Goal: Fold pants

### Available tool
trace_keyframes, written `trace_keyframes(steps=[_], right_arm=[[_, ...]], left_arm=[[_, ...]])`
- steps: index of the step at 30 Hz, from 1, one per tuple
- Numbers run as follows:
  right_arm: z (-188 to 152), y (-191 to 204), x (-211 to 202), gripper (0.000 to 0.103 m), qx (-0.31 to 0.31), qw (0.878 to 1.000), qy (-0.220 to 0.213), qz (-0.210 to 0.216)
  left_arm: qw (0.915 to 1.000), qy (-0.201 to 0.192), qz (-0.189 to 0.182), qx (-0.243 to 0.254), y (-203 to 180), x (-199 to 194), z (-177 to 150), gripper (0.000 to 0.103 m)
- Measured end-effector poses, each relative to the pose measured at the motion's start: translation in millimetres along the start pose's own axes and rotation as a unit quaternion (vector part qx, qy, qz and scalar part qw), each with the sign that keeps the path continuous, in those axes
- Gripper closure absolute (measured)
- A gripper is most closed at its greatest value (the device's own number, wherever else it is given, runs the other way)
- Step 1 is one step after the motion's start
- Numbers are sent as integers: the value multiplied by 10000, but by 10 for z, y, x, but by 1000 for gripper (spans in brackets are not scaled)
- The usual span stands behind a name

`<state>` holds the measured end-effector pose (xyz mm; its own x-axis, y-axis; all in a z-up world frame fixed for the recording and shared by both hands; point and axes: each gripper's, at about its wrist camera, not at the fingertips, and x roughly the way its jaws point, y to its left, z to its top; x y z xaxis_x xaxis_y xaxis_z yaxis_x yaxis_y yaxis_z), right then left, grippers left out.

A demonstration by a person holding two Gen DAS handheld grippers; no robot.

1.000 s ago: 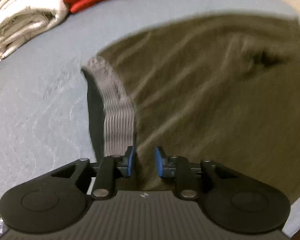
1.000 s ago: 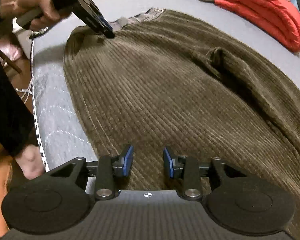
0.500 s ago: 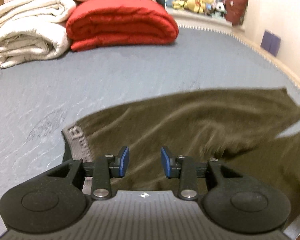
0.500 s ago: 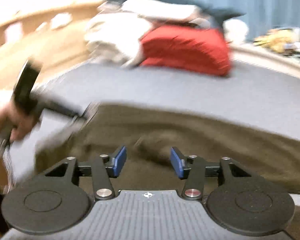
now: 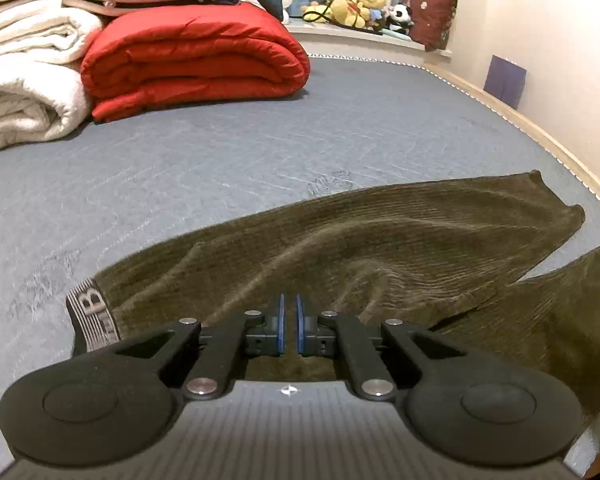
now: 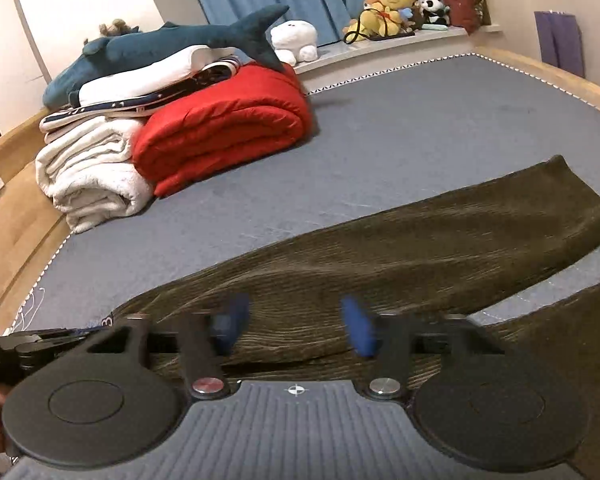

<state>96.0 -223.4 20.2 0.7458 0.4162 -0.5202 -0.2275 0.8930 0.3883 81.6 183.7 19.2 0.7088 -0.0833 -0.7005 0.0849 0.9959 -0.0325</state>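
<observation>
I found the pants [image 5: 380, 240] lying spread on the bed [image 5: 220, 168], both legs running off to my right and the nearer one cut off by the frame edge. My left gripper [image 5: 288, 322] was nearly clenched, a thin gap showing; whether it pinched fabric was hidden. My right gripper [image 6: 296, 326] stood released, its pads blurred. The waistband lettering [image 5: 90, 304] was only partly legible.

Left gripper [image 5: 289, 328], right gripper [image 6: 296, 330]: blk bodies, blue pads, silver screws.
</observation>
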Motion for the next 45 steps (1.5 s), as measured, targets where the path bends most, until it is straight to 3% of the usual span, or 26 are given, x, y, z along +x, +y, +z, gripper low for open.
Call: trace_keyframes(steps=[2, 6, 10, 12, 14, 18, 20, 22, 24, 25, 26, 27, 28, 31, 35, 37, 41, 42, 44, 45], right_arm=[[0, -12, -32, 81, -77, 9998, -121, -100], [6, -14, -123, 79, -321, 9994, -73, -105], [6, -45, -217, 75, -450, 9989, -116, -26], [24, -56, -217, 70, -495, 9987, -130, -60], [50, -105, -205, 66, -433, 9989, -121, -138], [60, -216, -143, 65, -214, 9992, 31, -335], [53, -277, -141, 65, -134, 9991, 88, -405], [50, -339, -160, 65, -119, 9987, 97, -491], [54, -402, -191, 65, -96, 9982, 72, -592], [62, -436, -205, 65, -72, 9980, 54, -630], [71, -478, -223, 65, -37, 9977, 26, -671], [78, -512, -237, 65, -7, 9975, -1, -712], [87, -552, -251, 65, 35, 9970, -29, -775], [104, -678, -288, 65, 205, 9953, -113, -936], [98, -903, -317, 65, 574, 9915, -175, -1157], [87, -1041, -335, 65, 840, 9881, -201, -1274], [54, -1282, -359, 67, 1290, 9803, -316, -1460], [46, -1347, -362, 71, 1422, 9783, -319, -1471], [26, -1484, -388, 88, 1729, 9738, -389, -1422], [16, -1538, -409, 89, 1860, 9707, -455, -1455]], left_arm=[[9997, -134, 21, 211, 158, 45, 91, 96], [9992, -186, 284, 228, 653, 273, 226, 93], [9980, 127, 616, 85, 1070, 669, 320, 76], [9978, 278, 602, 90, 1189, 882, 362, 63], [9971, 382, 619, 224, 1232, 1064, 378, 43], [9942, 755, 571, 502, 1297, 1459, 381, 38], [9907, 1026, 586, 670, 1307, 1634, 359, 29], [9903, 1028, 617, 709, 1339, 1732, 367, 22], [9911, 1093, 523, 549, 1391, 1783, 384, 26], [9912, 1125, 431, 554, 1383, 1789, 394, 42], [9910, 1145, 227, 650, 1336, 1766, 401, 74], [9893, 1134, 186, 899, 1205, 1713, 388, 83], [9846, 1101, 388, 1301, 1069, 1662, 380, 90], [9656, 899, 819, 2300, 706, 1388, 305, 93], [9578, 190, 1059, 2665, 407, 638, 191, 93], [9488, -139, 1115, 2952, 237, 202, 26, 93], [9373, -547, 613, 3387, -72, -720, -519, 93], [9346, -581, 391, 3486, -122, -968, -728, 93], [9323, -498, 133, 3581, -140, -1287, -1082, 93], [9323, -417, 57, 3592, -143, -1446, -1276, 94]])
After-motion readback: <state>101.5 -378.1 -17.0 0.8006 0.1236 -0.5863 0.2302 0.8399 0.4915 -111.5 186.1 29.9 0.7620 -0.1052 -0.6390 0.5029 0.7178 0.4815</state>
